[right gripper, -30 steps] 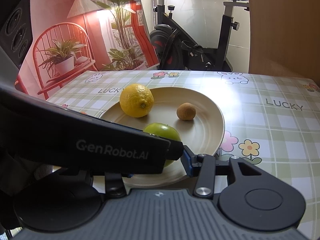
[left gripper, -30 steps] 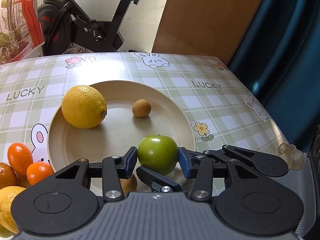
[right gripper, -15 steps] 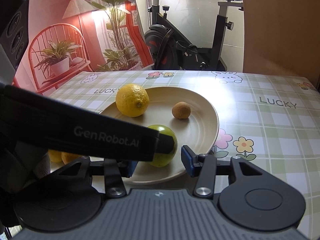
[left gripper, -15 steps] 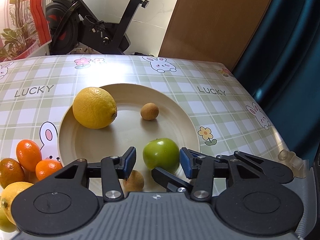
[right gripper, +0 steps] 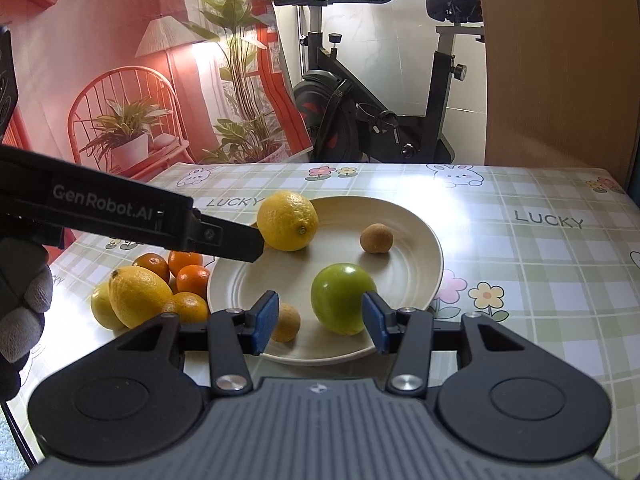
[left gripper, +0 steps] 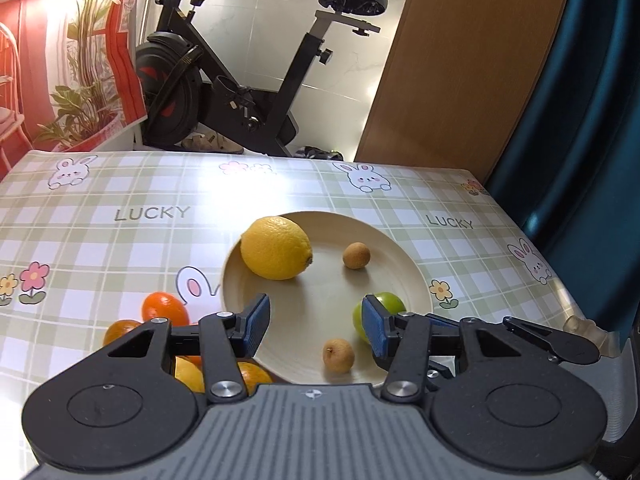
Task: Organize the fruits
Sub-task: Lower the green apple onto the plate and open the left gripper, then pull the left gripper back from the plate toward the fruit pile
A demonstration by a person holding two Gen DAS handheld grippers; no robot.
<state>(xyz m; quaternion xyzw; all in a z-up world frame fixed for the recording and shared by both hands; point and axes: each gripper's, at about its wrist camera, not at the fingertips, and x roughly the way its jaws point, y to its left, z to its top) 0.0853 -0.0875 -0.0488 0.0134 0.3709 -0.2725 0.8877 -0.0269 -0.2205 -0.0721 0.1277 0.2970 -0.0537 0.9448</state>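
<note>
A cream plate [left gripper: 320, 304] holds a big lemon [left gripper: 276, 248], a green apple [left gripper: 386, 306] and two brown longans [left gripper: 356, 255] [left gripper: 339, 356]. My left gripper [left gripper: 316, 320] hovers open above the plate's near left part with nothing between its blue pads. From the right wrist, one of its black fingers [right gripper: 224, 236] reaches in from the left towards the lemon [right gripper: 288, 221]. My right gripper [right gripper: 320, 320] stands open at the plate's near rim [right gripper: 400, 268]. The apple [right gripper: 340, 298] lies just beyond its pads, untouched.
Left of the plate lies a pile of oranges [right gripper: 192, 276] and two more lemons [right gripper: 138, 294]. A gloved hand [right gripper: 24, 304] holds the left gripper. An exercise bike [left gripper: 240, 92] stands behind the checked tablecloth [left gripper: 120, 240], with a wooden panel at the back right.
My left gripper let go of the green apple, opened wider, and drew back up and to the left. The right gripper pulled back slightly.
</note>
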